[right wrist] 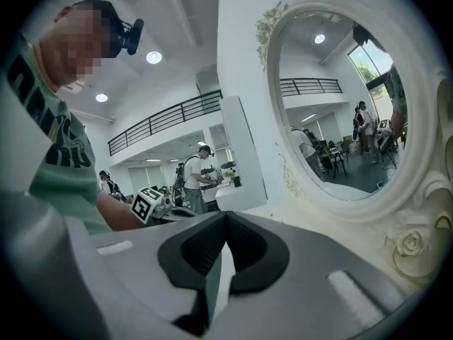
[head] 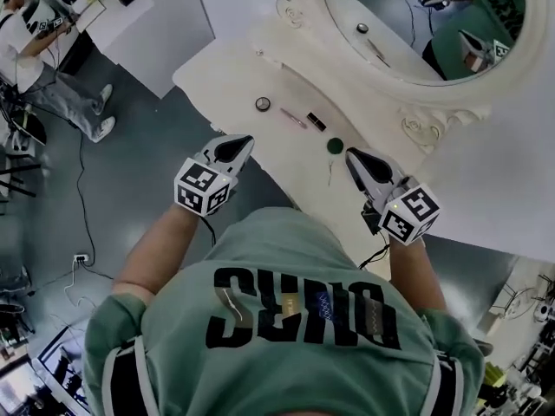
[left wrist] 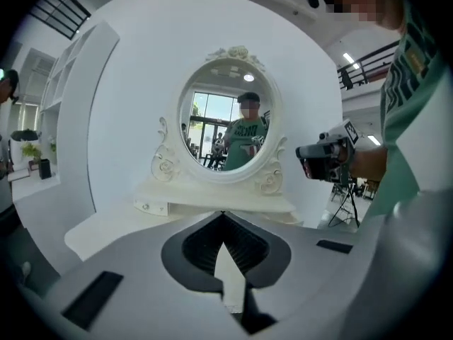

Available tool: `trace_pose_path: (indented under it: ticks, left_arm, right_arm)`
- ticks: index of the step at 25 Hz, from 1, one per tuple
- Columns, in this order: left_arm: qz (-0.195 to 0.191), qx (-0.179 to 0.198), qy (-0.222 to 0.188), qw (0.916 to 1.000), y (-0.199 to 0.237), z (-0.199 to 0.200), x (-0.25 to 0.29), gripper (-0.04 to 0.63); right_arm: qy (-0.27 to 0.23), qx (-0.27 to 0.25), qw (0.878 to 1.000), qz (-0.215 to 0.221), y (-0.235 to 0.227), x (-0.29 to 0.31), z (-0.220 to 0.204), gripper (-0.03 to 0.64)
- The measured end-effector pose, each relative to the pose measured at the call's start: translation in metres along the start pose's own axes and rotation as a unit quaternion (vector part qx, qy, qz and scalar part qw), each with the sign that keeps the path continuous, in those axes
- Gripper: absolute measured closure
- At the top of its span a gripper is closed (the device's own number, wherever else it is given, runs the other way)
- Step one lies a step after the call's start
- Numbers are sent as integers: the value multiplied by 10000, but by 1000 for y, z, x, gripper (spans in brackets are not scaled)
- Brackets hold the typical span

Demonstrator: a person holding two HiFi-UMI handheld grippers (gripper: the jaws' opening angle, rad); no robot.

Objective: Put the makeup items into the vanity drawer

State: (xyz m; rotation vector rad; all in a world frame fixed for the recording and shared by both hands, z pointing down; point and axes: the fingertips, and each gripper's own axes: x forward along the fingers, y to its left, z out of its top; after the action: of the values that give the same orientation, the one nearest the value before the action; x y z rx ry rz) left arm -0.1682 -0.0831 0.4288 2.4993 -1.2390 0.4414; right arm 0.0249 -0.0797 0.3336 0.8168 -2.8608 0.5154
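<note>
A white vanity table (head: 217, 72) with an oval mirror (head: 416, 24) stands in front of me. On its top lie a round compact (head: 263, 104), a thin pinkish stick (head: 293, 118), a small black case (head: 316, 121), a dark green round lid (head: 335, 146) and a thin pale tool (head: 329, 173). My left gripper (head: 245, 140) hovers at the table's near edge, shut and empty. My right gripper (head: 350, 154) is shut and empty, right beside the green lid. A small drawer front (left wrist: 151, 206) shows under the mirror, closed. The left gripper (left wrist: 223, 214) points at the mirror, as does the right gripper (right wrist: 225, 214).
A person (head: 39, 55) sits at a white desk (head: 104, 11) at the far left. A cable and a floor socket (head: 81, 257) lie on the grey floor. A tripod (left wrist: 347, 200) stands to the right of the vanity. A white wall (head: 512, 189) backs the mirror.
</note>
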Motion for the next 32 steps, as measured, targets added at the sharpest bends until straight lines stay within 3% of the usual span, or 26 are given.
trace_pose_path:
  ticks: [7, 14, 16, 18, 20, 21, 25, 28, 32]
  left_arm:
    - [-118, 700, 731, 9948, -4, -21, 74, 591]
    - [-537, 1380, 968, 9842, 10, -23, 110, 591]
    - [-594, 1631, 1122, 9784, 18, -29, 123, 591]
    - [-695, 2069, 1357, 9664, 23, -34, 138, 591]
    - [-802, 2777, 1631, 9433, 27, -40, 155, 586]
    - [-849, 3192, 1797, 9266, 30, -45, 163, 574]
    - [-1130, 4604, 2509, 8440, 40, -73, 194, 522]
    - [-1493, 5108, 3046, 7900, 43, -98, 214, 500]
    - [-1828, 5363, 3639, 7392, 47, -120, 232, 495]
  right_arm:
    - [52, 2, 9998, 181, -27, 4, -19, 607]
    - [-7, 85, 9990, -432, -49, 7, -22, 607]
    - [-7, 128, 9984, -545, -50, 7, -25, 607]
    - [-19, 159, 9980, -611, -50, 5, -27, 607]
    - [-35, 210, 9976, -657, -50, 2, -32, 607]
    - [-39, 257, 9973, -680, -50, 0, -35, 607]
    - [-47, 526, 9957, -766, -51, -11, -54, 607]
    - [-36, 649, 9944, -832, -58, -20, -65, 607]
    - [-47, 812, 9923, -933, -67, -34, -77, 607]
